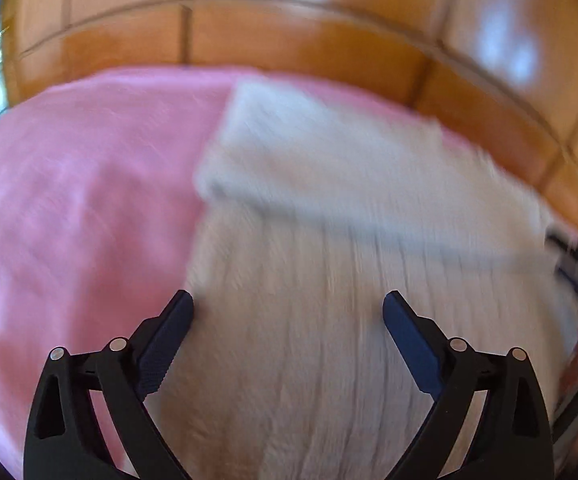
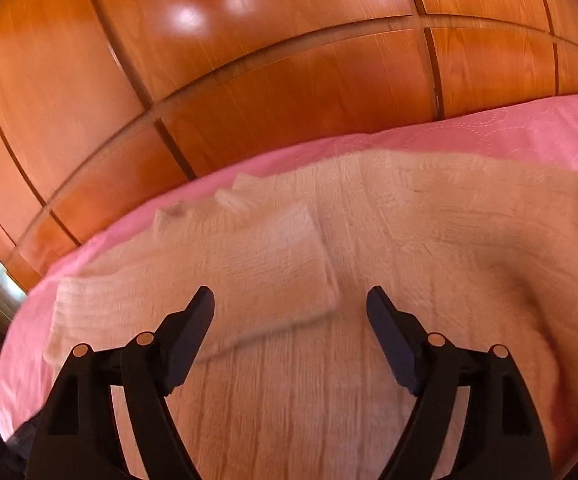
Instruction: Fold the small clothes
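across the pink bedspread [image 2: 529, 132] of a bed, in front of a wooden wardrobe [image 2: 249, 80], a cream knitted garment [image 2: 409, 240] is laid out, ribbed and fuzzy. a sleeve [image 2: 193, 280] is seen folded across the body toward the left in the right wrist view; in the left wrist view, which is blurred, the same garment [image 1: 309, 280] is seen with a folded band lying across its far part.

the left hand-held gripper [image 1: 287, 300] is held above the knit with its jaws spread wide and nothing between the pads. the right hand-held gripper [image 2: 290, 296] is likewise spread, with the cloth below it but not pinched.

the garment is judged to be light, soft and limp, not fragile, with a pile that should give the pads good friction. no shape will be kept when it is lifted, so sagging and unfolding of the sleeve are to be expected. hold is best taken at an edge or corner, where both layers can be pinched together, with one hand-held gripper at each end of the side to be folded, so that the fold line stays straight.
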A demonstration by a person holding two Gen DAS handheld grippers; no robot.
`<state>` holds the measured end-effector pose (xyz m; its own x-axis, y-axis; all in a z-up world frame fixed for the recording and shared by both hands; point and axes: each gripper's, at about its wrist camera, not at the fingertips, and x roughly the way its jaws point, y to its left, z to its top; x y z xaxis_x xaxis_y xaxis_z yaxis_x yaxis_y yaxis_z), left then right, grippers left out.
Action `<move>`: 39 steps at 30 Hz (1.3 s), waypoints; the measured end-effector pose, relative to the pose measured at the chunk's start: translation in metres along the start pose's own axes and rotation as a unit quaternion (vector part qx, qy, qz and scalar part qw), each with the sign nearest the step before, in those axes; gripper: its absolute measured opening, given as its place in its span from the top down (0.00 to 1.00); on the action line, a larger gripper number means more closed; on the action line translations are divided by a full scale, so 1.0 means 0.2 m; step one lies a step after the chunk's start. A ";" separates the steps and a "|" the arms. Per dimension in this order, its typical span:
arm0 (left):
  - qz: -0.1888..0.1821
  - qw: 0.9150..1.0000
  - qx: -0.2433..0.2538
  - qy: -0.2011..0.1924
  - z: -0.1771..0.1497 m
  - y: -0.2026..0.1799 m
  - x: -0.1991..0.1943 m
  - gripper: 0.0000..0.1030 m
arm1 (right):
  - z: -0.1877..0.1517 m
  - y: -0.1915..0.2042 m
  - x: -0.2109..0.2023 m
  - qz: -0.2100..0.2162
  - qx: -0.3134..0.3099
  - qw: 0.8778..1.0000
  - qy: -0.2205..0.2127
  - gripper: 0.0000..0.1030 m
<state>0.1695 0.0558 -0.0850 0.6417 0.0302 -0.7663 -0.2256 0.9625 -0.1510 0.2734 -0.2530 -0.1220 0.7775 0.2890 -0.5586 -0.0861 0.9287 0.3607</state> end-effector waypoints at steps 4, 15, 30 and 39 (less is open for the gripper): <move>-0.016 1.000 -0.015 -0.001 0.01 0.03 0.01 0.06 | -0.07 -0.03 -0.18 0.013 0.009 1.000 0.005 0.15; -0.004 1.000 0.000 0.003 0.04 -0.01 0.03 0.04 | -0.21 -0.49 -0.72 -0.192 0.065 0.977 -0.069 0.02; -0.339 0.922 0.173 0.072 -0.28 -0.89 -0.43 0.26 | -0.34 -0.75 -0.72 -0.395 0.055 0.915 -0.060 0.02; -0.354 0.897 0.225 0.142 -0.53 -1.17 -0.31 0.58 | -0.35 -0.78 -0.70 -0.399 0.072 0.912 -0.063 0.02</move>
<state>0.1039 -0.1992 -0.0680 0.2803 -0.6396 -0.7158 0.5239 0.7268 -0.4442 0.1353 -0.4213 -0.1517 0.6229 -0.5033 -0.5989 0.6138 0.7891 -0.0247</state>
